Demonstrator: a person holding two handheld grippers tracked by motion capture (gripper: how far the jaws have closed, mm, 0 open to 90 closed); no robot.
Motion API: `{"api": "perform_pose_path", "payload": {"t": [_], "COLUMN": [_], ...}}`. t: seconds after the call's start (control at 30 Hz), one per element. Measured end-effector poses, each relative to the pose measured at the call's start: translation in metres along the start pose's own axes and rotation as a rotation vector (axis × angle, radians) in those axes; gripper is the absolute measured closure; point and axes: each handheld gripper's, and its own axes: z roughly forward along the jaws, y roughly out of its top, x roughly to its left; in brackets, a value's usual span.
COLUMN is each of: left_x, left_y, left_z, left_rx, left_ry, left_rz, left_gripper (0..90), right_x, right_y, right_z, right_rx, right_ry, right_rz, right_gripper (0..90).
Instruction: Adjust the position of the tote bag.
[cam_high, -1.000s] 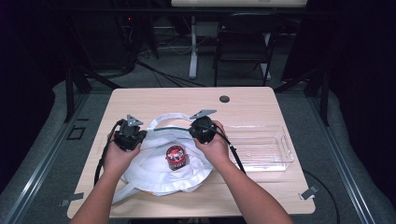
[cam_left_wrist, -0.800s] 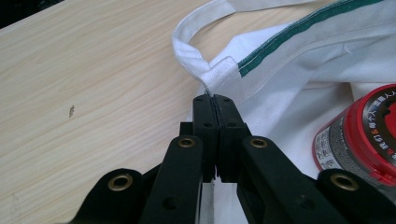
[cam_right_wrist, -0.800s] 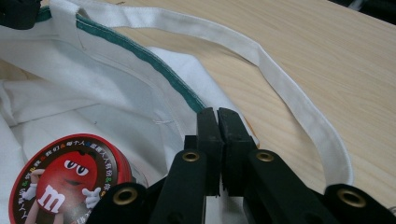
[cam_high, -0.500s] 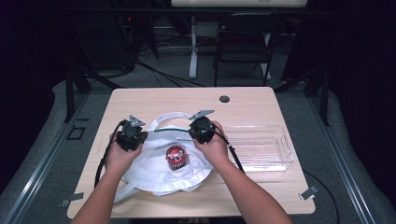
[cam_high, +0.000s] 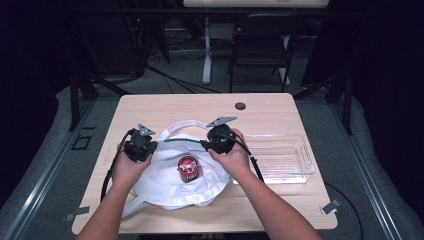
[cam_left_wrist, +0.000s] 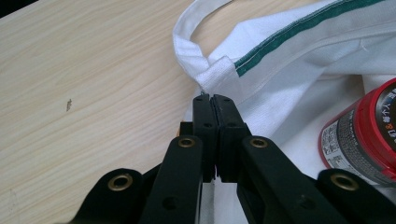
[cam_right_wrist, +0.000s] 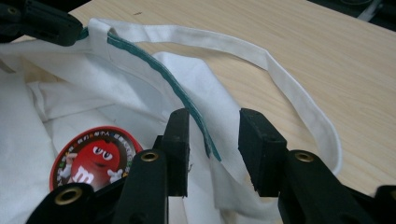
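A white cloth tote bag (cam_high: 160, 182) with a green-trimmed rim (cam_right_wrist: 154, 65) lies spread on the wooden table (cam_high: 175, 107). A red-lidded candy can (cam_high: 188, 168) stands on the cloth, inside the bag's open mouth. At the rim's left end, beside the handle seam, my left gripper (cam_left_wrist: 212, 100) is shut on the bag (cam_left_wrist: 299, 60), with the can (cam_left_wrist: 364, 130) to its right. My right gripper (cam_right_wrist: 212, 123) is open, its jaws straddling the green rim, and the can (cam_right_wrist: 95, 156) sits at lower left. The white handle (cam_right_wrist: 280, 79) loops over the table beyond it.
A clear plastic tray (cam_high: 280, 157) lies on the table just right of the bag, close to my right hand. A small black disc (cam_high: 240, 106) sits near the far edge. A dark chair (cam_high: 260, 45) and cables stand on the floor beyond the table.
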Motion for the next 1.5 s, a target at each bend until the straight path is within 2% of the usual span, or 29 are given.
{"api": "perform_pose_path", "payload": {"t": [0.1, 0.4, 0.53, 0.67, 0.8, 1.2, 1.33, 1.5], "left_x": [0.000, 0.001, 0.001, 0.002, 0.002, 0.002, 0.001, 0.001], "left_y": [0.000, 0.001, 0.001, 0.001, 0.001, 0.002, 0.002, 0.001], "left_z": [0.000, 0.002, 0.004, 0.005, 0.007, 0.017, 0.019, 0.022], "left_rx": [-0.002, 0.009, 0.013, 0.011, 0.013, 0.033, 0.032, 0.047], "left_ry": [-0.001, -0.001, -0.005, -0.009, -0.013, -0.021, -0.012, -0.021], "left_rz": [-0.001, -0.010, -0.017, -0.019, -0.020, -0.028, -0.033, -0.035], "left_gripper": [89.4, 89.4, 89.4, 89.4, 89.4, 89.3, 89.3, 89.3], "right_x": [-0.001, -0.001, -0.003, -0.006, -0.009, -0.013, -0.013, -0.014], "right_y": [-0.004, -0.019, -0.021, -0.021, -0.021, -0.020, -0.020, -0.019], "right_z": [-0.007, -0.017, -0.011, -0.005, 0.000, 0.010, 0.011, 0.014], "right_rx": [-0.004, 0.014, 0.025, 0.036, 0.047, 0.068, 0.087, 0.101], "right_ry": [-0.012, -0.017, -0.021, -0.014, -0.024, -0.047, -0.056, -0.061], "right_rz": [-0.028, -0.055, -0.044, -0.010, -0.005, 0.025, 0.022, 0.021], "right_gripper": [63.6, 66.3, 72.8, 77.6, 80.8, 82.2, 82.2, 82.3]}}
